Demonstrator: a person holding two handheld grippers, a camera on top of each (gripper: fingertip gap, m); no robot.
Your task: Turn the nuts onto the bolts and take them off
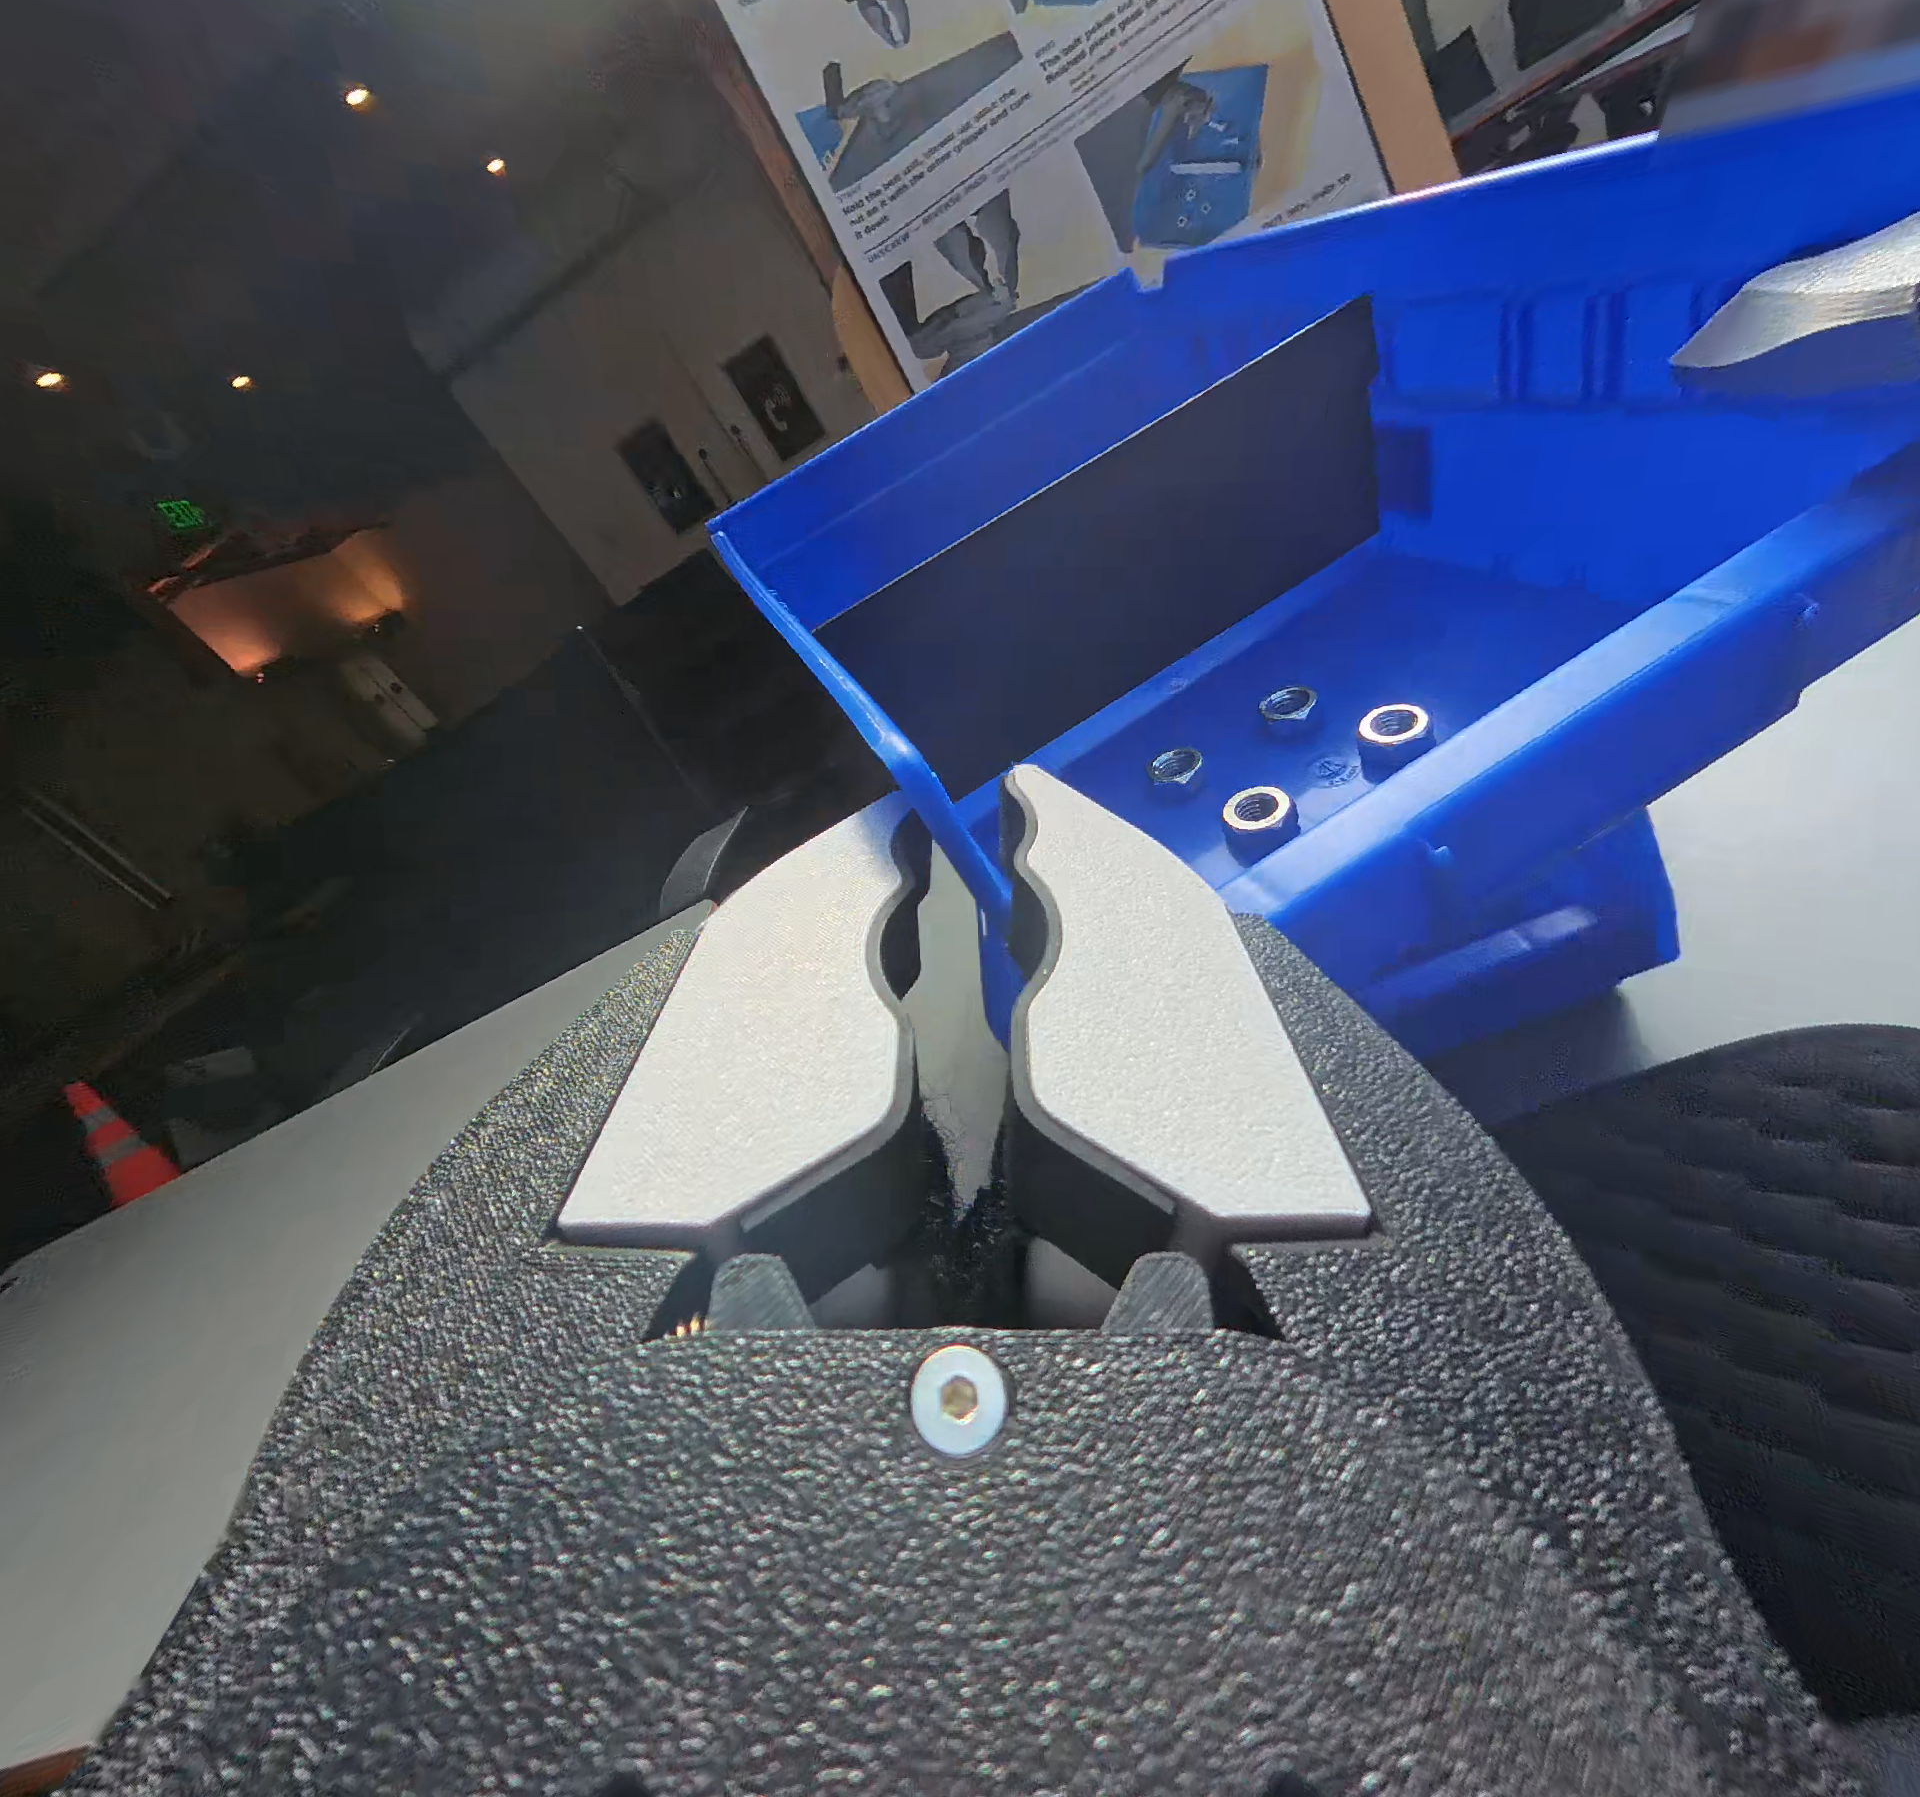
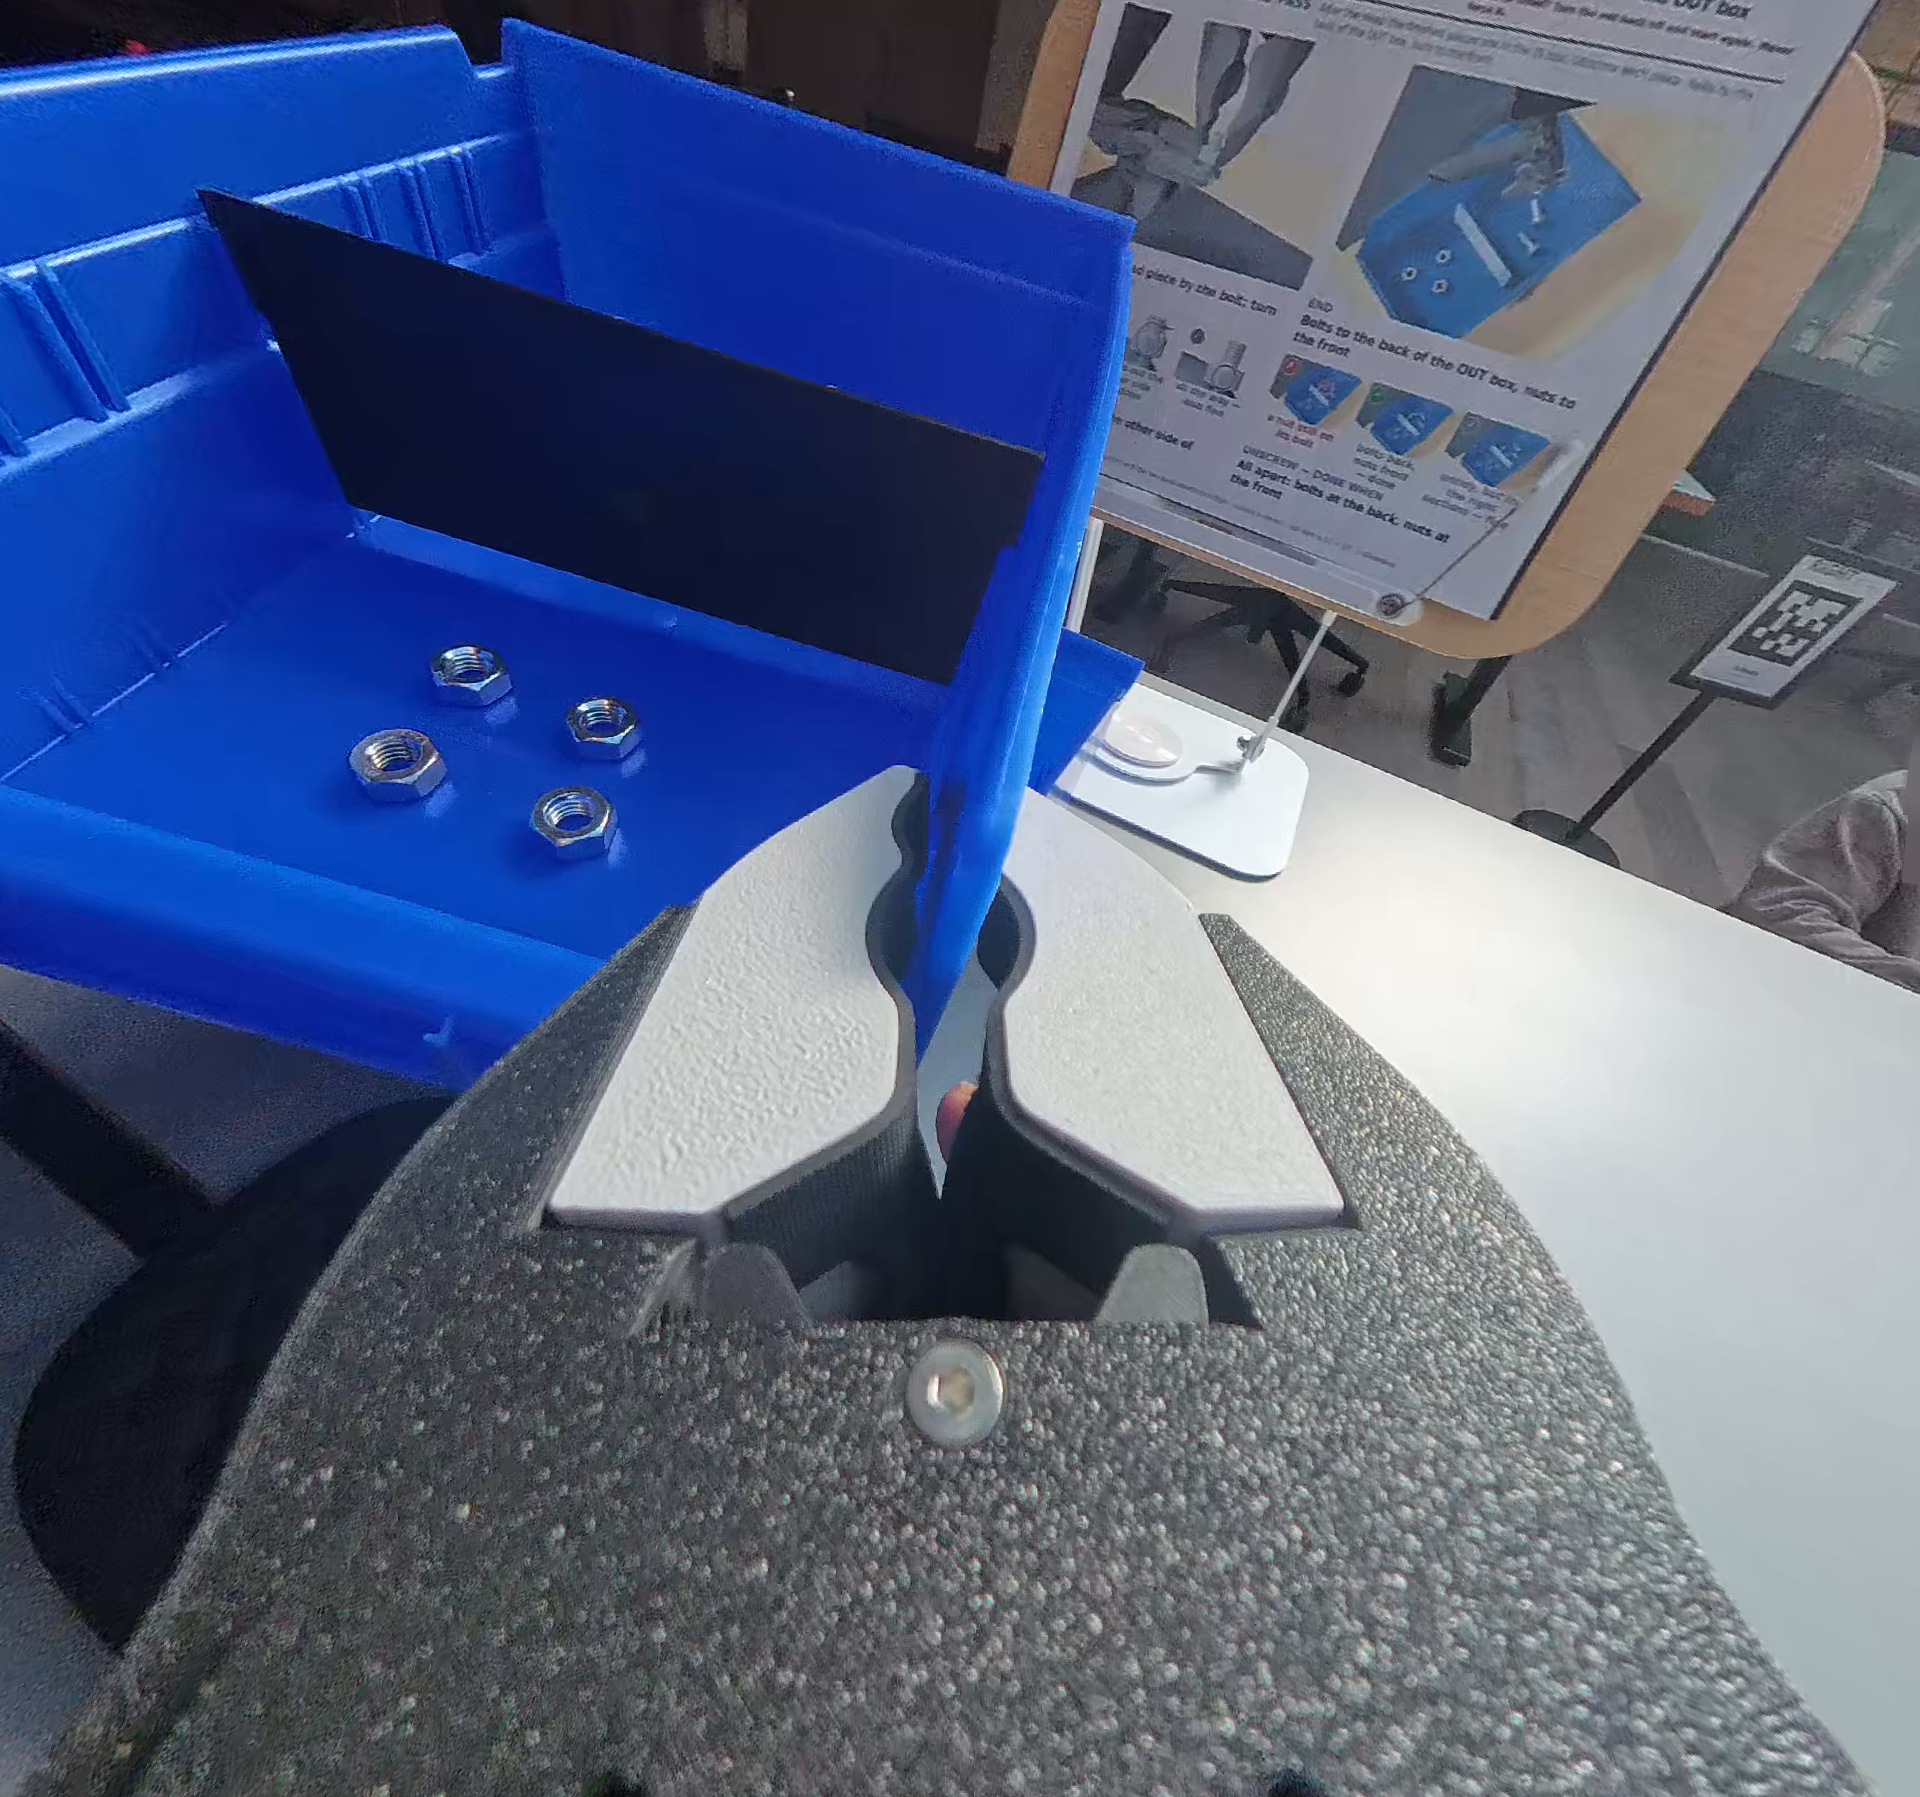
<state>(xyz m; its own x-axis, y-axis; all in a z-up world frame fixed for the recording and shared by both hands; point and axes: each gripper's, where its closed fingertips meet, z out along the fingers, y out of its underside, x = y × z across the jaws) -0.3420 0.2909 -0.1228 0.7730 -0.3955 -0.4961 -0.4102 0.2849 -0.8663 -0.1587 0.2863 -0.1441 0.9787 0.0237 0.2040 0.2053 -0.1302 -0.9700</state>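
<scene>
A blue plastic bin (image 1: 1558, 521) (image 2: 810, 241) has a black divider (image 1: 1101, 542) (image 2: 644, 438) across it. Several silver hex nuts (image 1: 1257, 812) (image 2: 395, 762) lie loose on the bin floor in front of the divider. No bolts show; the space behind the divider is hidden. My left gripper (image 1: 961, 812) is shut on the bin's left side wall. My right gripper (image 2: 966, 802) is shut on the right side wall; one of its fingers (image 1: 1787, 324) shows far right in the left wrist view. The bin's underside shows there, above the table.
The grey table (image 2: 1558, 1124) (image 1: 208, 1280) lies under the bin. An instruction poster on a board (image 2: 1455, 241) (image 1: 1039, 85) stands behind on a white base (image 2: 1195, 791). A black mesh chair (image 1: 1766, 1280) is near the front edge. An orange cone (image 1: 114, 1145) stands on the floor at the left. The gap from one gripper's tips to the other's is roughly 20 cm.
</scene>
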